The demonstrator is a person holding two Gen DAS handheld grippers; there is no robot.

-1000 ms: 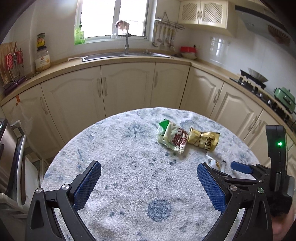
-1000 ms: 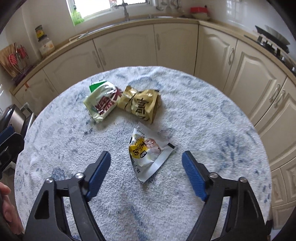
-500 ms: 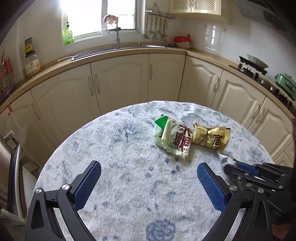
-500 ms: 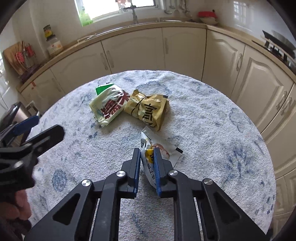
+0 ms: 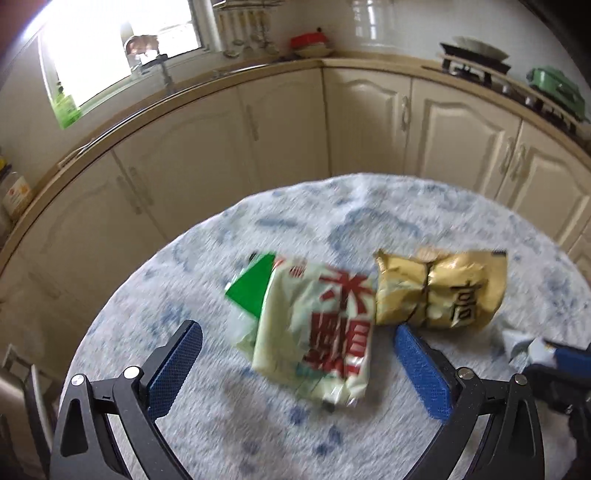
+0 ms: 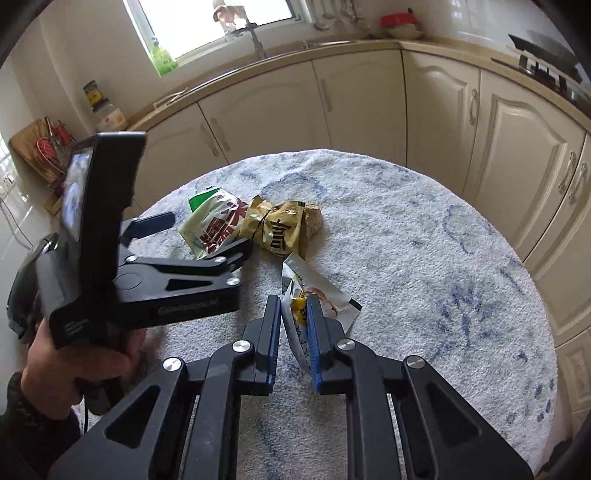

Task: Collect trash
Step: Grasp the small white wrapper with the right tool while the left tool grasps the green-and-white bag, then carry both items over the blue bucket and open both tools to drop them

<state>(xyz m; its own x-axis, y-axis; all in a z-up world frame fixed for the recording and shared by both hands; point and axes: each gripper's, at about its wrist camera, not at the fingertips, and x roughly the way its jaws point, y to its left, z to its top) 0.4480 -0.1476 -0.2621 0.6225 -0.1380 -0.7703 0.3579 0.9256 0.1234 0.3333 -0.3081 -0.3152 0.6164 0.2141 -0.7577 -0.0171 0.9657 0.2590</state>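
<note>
Three empty snack wrappers lie on a round table covered in blue-and-white cloth [image 6: 424,229]. My left gripper [image 5: 295,363] is open, its fingers either side of the pale green wrapper with red characters [image 5: 317,332]; it also shows in the right wrist view [image 6: 212,225]. A crumpled gold wrapper [image 5: 439,291] [image 6: 280,225] lies just right of it. My right gripper [image 6: 293,321] is shut on the white wrapper with a yellow patch [image 6: 317,291], whose corner shows in the left wrist view [image 5: 524,345].
Cream kitchen cabinets [image 6: 362,96] curve behind the table, with a sink and tap [image 6: 255,33] under the window and a hob [image 6: 546,62] at the right. The left gripper's body and the hand holding it [image 6: 110,258] fill the left of the right wrist view.
My left gripper has moved forward until its open fingers flank the pale green wrapper. My right gripper closed on the white wrapper about half a second ago and still holds it.
</note>
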